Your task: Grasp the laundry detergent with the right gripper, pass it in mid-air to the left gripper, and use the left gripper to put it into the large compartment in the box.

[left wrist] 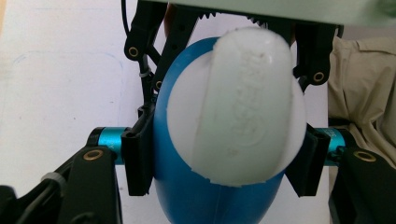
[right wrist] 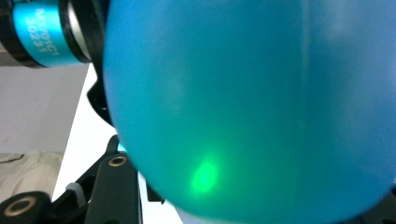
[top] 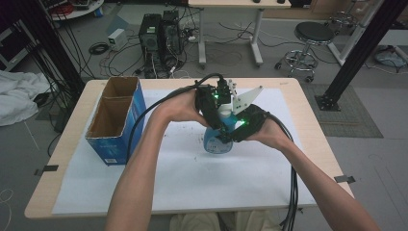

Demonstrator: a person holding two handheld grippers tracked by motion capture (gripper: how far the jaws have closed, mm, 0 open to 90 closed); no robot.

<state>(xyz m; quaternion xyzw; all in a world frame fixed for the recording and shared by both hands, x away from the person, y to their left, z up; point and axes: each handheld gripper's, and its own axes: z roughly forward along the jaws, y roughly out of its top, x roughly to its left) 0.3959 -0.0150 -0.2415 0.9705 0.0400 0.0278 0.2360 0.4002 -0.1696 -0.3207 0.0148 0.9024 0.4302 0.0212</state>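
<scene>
A blue bottle point(top: 213, 143) with a white cap point(top: 225, 109) stands on the white sheet at the middle of the table. My left gripper point(top: 222, 114) comes down from above, and in the left gripper view its two black jaws sit against opposite sides of the white cap point(left wrist: 238, 116), shut on it. My right gripper point(top: 232, 131) reaches in from the right and is shut on the bottle's blue body point(right wrist: 252, 107), which almost touches the lens in the right gripper view. A green light glows on the bottle there.
An open-topped blue cardboard box point(top: 115, 122) stands at the table's left. A white sheet point(top: 192, 183) covers most of the wooden tabletop point(top: 308, 110). Dark specks point(top: 192, 127) lie left of the bottle. Black cables point(top: 291, 192) trail off the near edge.
</scene>
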